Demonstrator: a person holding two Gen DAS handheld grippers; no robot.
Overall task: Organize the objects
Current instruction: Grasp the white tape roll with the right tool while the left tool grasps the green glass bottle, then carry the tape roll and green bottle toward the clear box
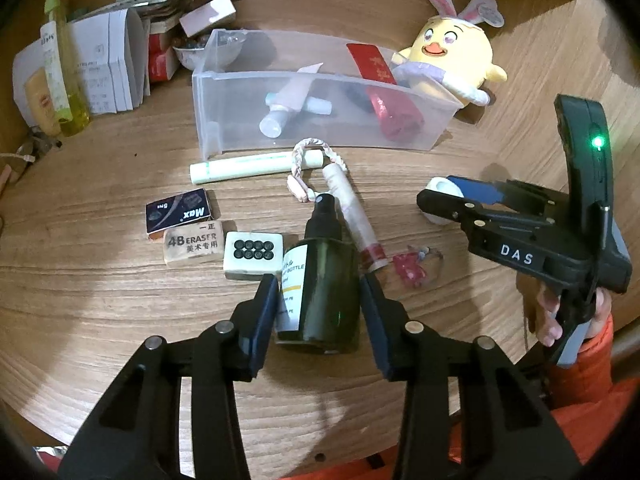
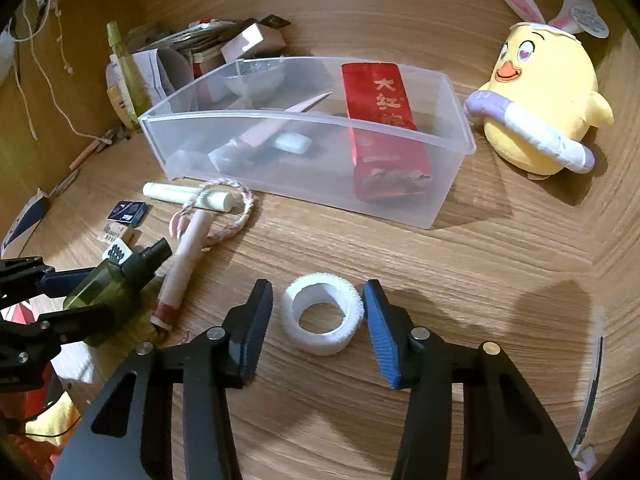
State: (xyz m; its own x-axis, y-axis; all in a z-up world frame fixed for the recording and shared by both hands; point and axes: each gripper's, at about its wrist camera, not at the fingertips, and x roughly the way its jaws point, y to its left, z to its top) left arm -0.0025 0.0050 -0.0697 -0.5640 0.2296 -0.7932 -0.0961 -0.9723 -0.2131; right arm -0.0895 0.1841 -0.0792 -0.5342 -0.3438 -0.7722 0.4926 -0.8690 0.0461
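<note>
We see our left gripper with its fingers spread on either side of a dark green spray bottle lying on the wooden table. Our right gripper is also apart, straddling a white tape roll. The clear plastic bin sits farther back, well apart from both.

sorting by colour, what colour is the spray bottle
Dark green with a black spray cap; clearest in the left wrist view.

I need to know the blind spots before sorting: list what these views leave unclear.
- Left wrist view: the green spray bottle base is partly hidden behind the left gripper; jaw contact unclear.
- Right wrist view: the clear bin wall fogs the tubes inside.
- Both views: the back-left box pile is too small to identify.
</note>
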